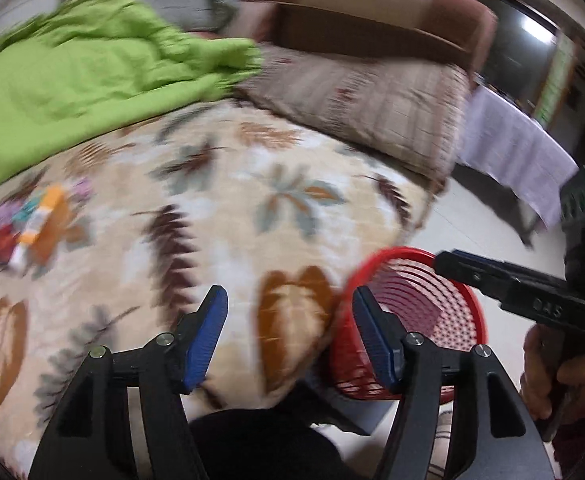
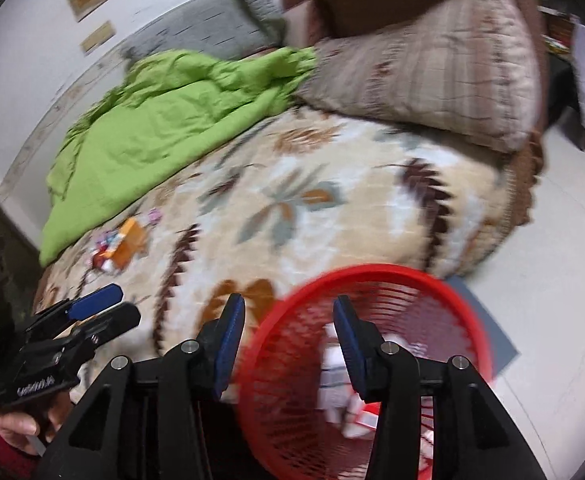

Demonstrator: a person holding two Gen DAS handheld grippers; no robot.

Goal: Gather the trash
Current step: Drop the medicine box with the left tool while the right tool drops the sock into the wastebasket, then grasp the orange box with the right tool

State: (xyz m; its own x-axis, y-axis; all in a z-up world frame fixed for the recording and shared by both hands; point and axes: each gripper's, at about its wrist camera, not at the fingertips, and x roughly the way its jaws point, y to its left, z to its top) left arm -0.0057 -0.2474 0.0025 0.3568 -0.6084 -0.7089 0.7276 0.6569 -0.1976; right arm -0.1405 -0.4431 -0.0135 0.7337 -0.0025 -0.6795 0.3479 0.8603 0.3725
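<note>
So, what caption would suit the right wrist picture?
Open right gripper above a red basket beside the leaf-patterned bed.

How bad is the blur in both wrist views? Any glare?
Left wrist: heavy motion smear on the trash pile and leaf blanket; the left tongs stay sharp; a bright light glares top right. Right wrist: red basket rim and pile smeared, right tongs crisp, no glare. Both show fisheye bowing.
</note>
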